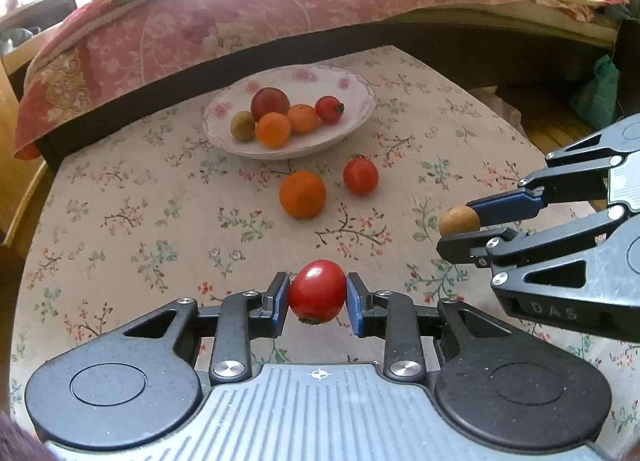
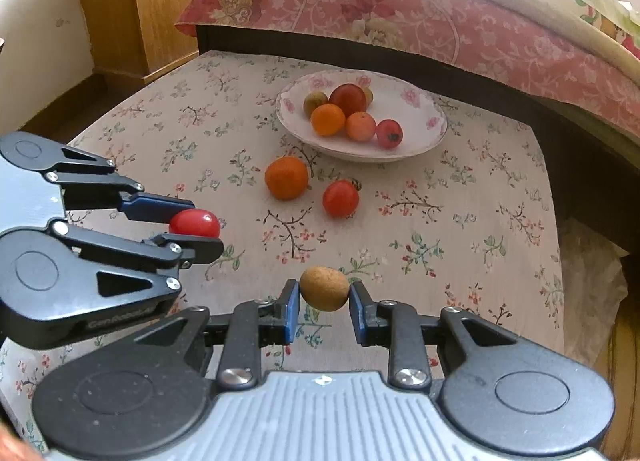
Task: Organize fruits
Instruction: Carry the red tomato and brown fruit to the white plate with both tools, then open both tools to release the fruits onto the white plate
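On bench (image 1: pixel 120 229), floral cloth, matte weave: my left tongs (image 1: pixel 318 295) clamped on glossy red tomato (image 1: pixel 317 292), blue pads either side. My right tongs (image 2: pixel 325 295) clamped on rough brown oval kiwi (image 2: pixel 324 288). Loose on cloth, just beside each other: dimpled round orange (image 1: pixel 302 193), smooth red tomato on cloth (image 1: pixel 360 176). Beyond them, glazed scalloped bowl (image 1: pixel 352 81), pink rose print, holding several fruits, red, orange, greenish. Quilted pink bed cover (image 1: pixel 240 9) behind.

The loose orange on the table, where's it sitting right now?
In the left wrist view the orange sits mid-table on the floral cloth, just in front of the plate, with a red tomato close to its right.
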A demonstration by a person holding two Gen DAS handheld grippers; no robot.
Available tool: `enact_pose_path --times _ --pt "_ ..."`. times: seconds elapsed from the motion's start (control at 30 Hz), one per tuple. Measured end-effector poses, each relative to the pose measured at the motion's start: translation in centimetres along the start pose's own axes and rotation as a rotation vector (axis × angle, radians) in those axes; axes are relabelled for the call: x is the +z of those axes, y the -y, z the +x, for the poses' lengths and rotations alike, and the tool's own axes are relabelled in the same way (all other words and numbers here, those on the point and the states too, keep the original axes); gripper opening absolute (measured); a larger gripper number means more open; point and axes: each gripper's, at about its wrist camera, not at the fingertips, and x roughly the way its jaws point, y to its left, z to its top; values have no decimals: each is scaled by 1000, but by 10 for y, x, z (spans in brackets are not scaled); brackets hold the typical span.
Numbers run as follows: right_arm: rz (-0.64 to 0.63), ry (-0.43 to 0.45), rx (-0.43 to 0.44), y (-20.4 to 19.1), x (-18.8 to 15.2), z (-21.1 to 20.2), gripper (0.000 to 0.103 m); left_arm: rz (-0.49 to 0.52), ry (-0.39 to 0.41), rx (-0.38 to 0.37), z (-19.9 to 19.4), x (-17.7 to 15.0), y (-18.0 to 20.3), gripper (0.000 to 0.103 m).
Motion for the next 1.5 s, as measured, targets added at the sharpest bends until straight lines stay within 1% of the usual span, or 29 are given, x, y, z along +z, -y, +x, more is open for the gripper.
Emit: enact_pose_path --times 0.37,0.6,0.83,1.0,1.23,1.5 --pt "5 28 11 0 10 -1 29 -10 27 3 1 10 0 38" --pt "10 58 -4 4 21 -3 29 -5 49 11 0 18 0 38" --pt "22 74 -14 10 30 0 29 -6 67 21 2 30 -3 38" --pt "37 100 -11 17 43 2 29 -15 88 39 4 43 -9 37" --pt "41 129 -14 31 69 17 29 -15 110 64 16 67 -20 37" --pt "38 129 -20 47 92 44 30 -21 111 86 43 89 -29 36"
